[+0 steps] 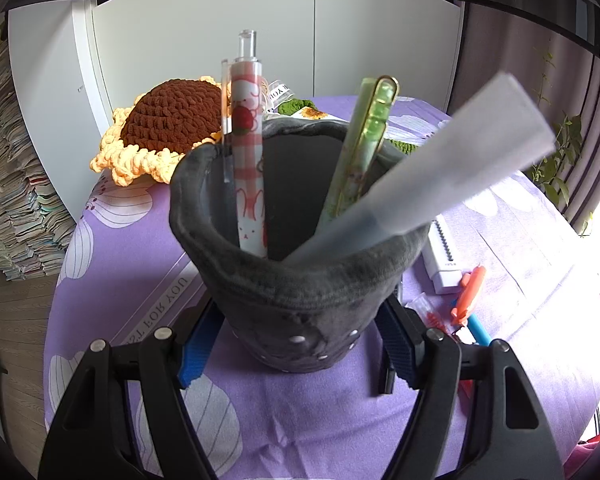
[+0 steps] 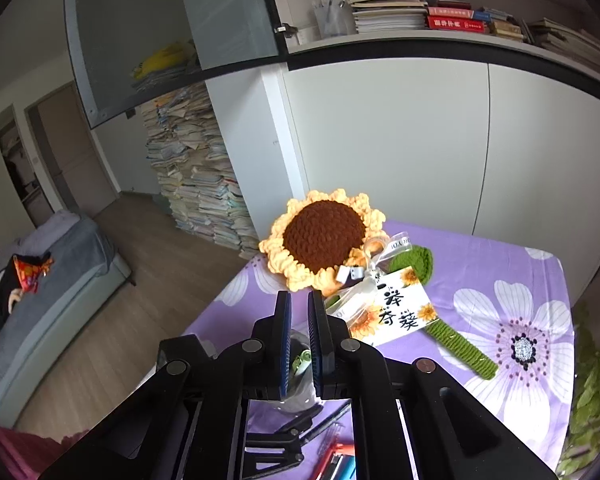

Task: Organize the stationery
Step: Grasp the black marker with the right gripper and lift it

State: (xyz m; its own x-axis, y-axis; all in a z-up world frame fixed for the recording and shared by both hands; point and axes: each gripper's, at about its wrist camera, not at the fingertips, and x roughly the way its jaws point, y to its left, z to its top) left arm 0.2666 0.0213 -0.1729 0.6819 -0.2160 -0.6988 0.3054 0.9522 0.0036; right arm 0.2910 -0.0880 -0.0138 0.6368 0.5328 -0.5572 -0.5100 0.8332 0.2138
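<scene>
In the left wrist view a grey felt pen holder (image 1: pixel 300 280) stands on the purple flowered tablecloth (image 1: pixel 300 420). My left gripper (image 1: pixel 296 344) is shut on its lower part, blue pads on both sides. In the holder are a pink strawberry pen (image 1: pixel 249 152), a green pen (image 1: pixel 360 148) and a blurred frosted grey pen (image 1: pixel 440 176) leaning right. In the right wrist view my right gripper (image 2: pixel 299 304) hovers above the holder (image 2: pixel 300 376), its jaws a narrow gap apart with nothing between them.
A crocheted sunflower (image 2: pixel 320 240) with a green stem and a paper tag (image 2: pixel 396 312) lies at the table's back. Loose pens, an orange one (image 1: pixel 470 292) and a white box (image 1: pixel 442 256) lie right of the holder. Cabinet wall behind; book stack left.
</scene>
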